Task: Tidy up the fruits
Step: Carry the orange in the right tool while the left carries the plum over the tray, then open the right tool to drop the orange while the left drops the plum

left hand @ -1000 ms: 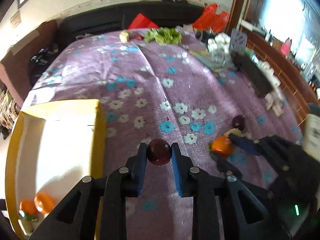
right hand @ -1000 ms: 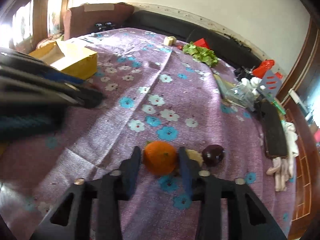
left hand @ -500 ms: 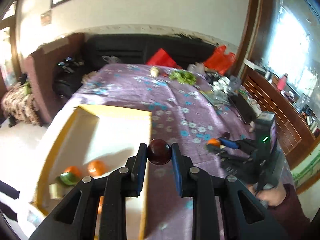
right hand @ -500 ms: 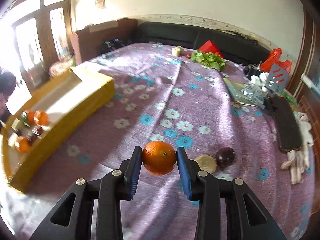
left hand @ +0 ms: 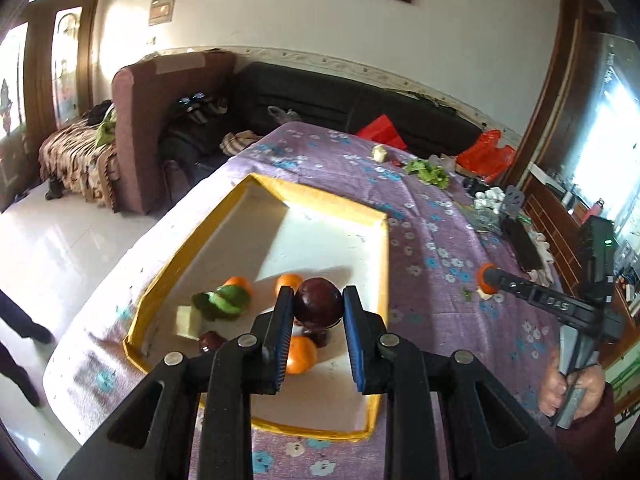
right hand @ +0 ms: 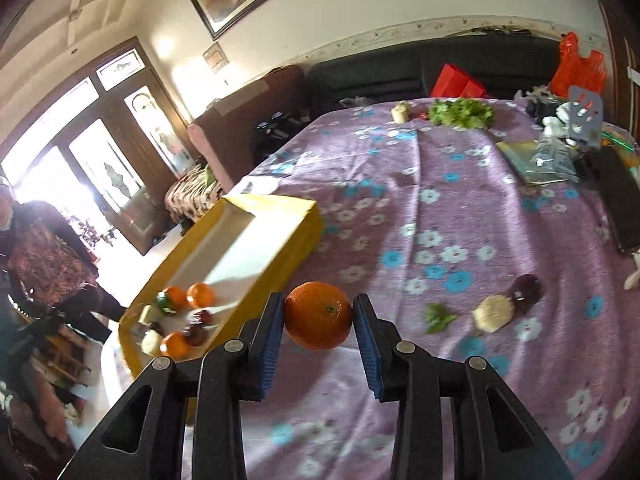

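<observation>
Two wrist cameras look over a table covered with a purple flowered cloth [right hand: 460,208].

Left wrist view: the left gripper [left hand: 318,312] is clamped on a dark red plum [left hand: 319,305], held in the air above a yellow box [left hand: 382,248] with a white floor. Inside the box, below the gripper, lie three oranges [left hand: 289,282], a green fruit [left hand: 224,300], a pale cube [left hand: 188,320] and another dark plum [left hand: 211,341]. Only this view shows the right gripper from outside: at the right edge a hand [left hand: 560,388] holds its handle, and its tips carry an orange above the cloth, well apart from the box.

Right wrist view: the right gripper [right hand: 319,322] is closed on that orange [right hand: 319,315], both blue pads pressing its sides, above the cloth just beside the box's near corner. Only this view shows what remains on the cloth to the right: a green leaf [right hand: 438,316], a pale round piece [right hand: 494,313] and a dark plum [right hand: 527,287] touching it. At the far end lie leafy greens [right hand: 460,112]. A person [right hand: 44,256] stands at the left edge, near the doors.
</observation>
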Tool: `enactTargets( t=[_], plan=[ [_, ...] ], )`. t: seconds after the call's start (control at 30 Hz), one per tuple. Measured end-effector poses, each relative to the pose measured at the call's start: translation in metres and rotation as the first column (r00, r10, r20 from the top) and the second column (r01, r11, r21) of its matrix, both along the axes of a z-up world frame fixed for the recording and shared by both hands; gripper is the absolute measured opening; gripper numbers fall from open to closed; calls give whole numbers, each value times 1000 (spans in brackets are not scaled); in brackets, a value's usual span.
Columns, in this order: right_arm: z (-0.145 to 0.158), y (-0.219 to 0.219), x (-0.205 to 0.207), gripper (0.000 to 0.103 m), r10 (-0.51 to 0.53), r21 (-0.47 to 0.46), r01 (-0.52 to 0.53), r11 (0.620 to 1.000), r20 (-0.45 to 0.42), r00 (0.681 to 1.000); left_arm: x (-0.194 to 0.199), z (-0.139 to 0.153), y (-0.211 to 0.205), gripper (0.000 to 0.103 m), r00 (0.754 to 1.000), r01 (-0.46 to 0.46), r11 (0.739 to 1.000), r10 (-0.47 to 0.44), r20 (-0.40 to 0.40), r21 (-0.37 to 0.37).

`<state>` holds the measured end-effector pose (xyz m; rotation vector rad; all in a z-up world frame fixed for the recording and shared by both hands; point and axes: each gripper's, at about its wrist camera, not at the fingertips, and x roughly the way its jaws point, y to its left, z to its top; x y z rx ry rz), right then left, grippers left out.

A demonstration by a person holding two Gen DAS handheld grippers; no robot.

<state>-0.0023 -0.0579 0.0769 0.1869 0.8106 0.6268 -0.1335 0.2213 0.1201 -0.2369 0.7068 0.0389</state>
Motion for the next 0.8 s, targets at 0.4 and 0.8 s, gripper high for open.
enactTargets(
  t=[0.4,0.8],
  plan=[
    [2,111,-23,40,172,-97,-170,981,8,985,8,-45,40,24,993,-93,996,92,-78,-6],
    [-22,194,-15,40,222,-253,-216,943,-3,975,53,-61,57,24,991,-71,997,69,-117,-16]
  ],
)
